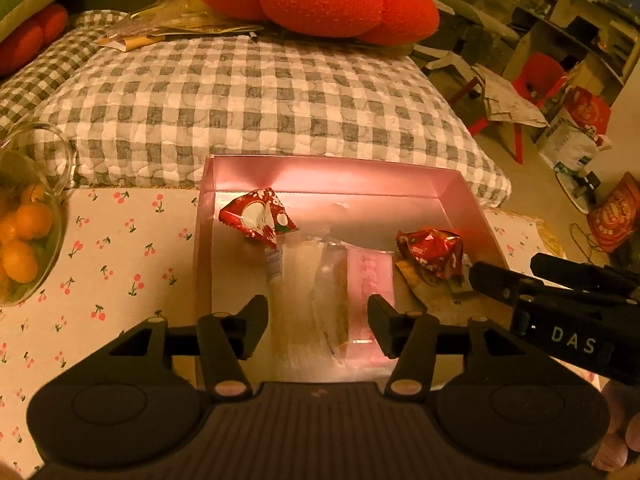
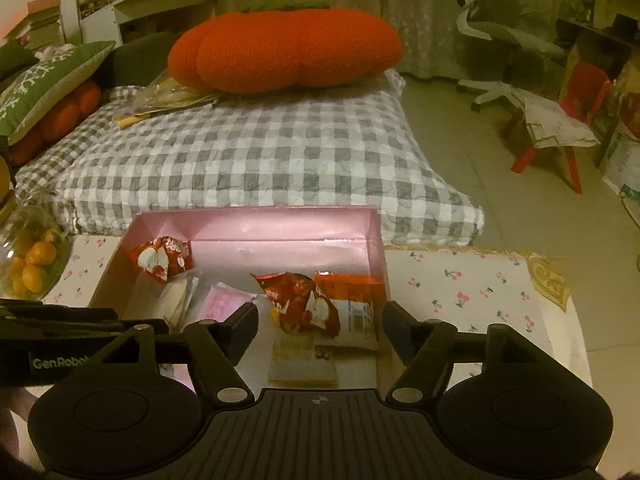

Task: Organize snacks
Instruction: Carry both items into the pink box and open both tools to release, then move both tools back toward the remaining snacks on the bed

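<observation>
A shallow pink box (image 1: 320,165) (image 2: 256,218) sits on the cherry-print tablecloth (image 1: 120,264) and holds several snack packets. My left gripper (image 1: 318,322) hangs open over a clear packet (image 1: 298,280) and a pink packet (image 1: 370,276), touching neither. A red packet (image 1: 260,216) lies at the box's far left and a crumpled red packet (image 1: 432,252) at its right. My right gripper (image 2: 320,320) is open above that crumpled red packet (image 2: 308,304), beside an orange packet (image 2: 352,284) and a pale packet (image 2: 300,364). Nothing is held.
A glass bowl of small oranges (image 1: 24,232) (image 2: 32,268) stands at the table's left. Behind the box lies a grey checked cushion (image 1: 256,100) with a big red pumpkin pillow (image 2: 284,50). A red chair (image 2: 576,96) and a desk chair stand on the floor to the right.
</observation>
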`<action>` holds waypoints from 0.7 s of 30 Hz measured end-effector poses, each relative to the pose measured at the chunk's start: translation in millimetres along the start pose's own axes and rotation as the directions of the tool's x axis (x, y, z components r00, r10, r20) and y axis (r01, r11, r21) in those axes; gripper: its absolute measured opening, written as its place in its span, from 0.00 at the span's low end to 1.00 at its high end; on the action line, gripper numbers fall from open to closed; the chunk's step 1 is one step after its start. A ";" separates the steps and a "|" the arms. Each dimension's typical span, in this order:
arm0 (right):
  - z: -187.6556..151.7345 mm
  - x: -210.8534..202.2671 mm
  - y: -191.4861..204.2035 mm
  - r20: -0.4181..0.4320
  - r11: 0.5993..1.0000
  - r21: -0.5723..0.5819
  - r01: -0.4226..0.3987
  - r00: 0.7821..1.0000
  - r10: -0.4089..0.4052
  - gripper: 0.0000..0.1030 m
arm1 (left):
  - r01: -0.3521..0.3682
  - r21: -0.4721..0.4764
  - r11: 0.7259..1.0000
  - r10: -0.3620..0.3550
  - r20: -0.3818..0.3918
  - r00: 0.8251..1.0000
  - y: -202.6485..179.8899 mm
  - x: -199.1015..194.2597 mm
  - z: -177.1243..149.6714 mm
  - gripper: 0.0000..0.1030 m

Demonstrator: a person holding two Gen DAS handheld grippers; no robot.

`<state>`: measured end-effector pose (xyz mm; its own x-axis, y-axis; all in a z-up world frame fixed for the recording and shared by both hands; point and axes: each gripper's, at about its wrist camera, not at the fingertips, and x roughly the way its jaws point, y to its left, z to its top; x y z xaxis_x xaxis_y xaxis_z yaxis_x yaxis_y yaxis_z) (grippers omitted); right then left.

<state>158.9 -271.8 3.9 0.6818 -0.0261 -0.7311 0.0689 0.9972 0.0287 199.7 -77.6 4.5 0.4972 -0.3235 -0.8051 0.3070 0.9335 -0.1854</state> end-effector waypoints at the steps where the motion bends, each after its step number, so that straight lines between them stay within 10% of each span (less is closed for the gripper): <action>1: -0.9 -3.6 -0.5 -0.003 1.000 -0.002 -0.001 1.000 0.001 0.69 | 0.002 0.001 1.000 -0.002 0.000 1.000 -0.4 -2.6 -0.9 0.55; 21: -26.6 -72.2 5.1 0.012 0.999 -0.022 -0.030 0.999 0.031 0.83 | 0.039 0.048 0.998 -0.040 0.016 0.999 1.7 -55.2 -41.0 0.94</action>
<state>90.7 -263.0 38.7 0.6925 0.0037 -0.7214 0.0318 0.9989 0.0357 139.5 -51.8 25.5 0.4973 -0.3629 -0.7880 0.3649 0.9115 -0.1895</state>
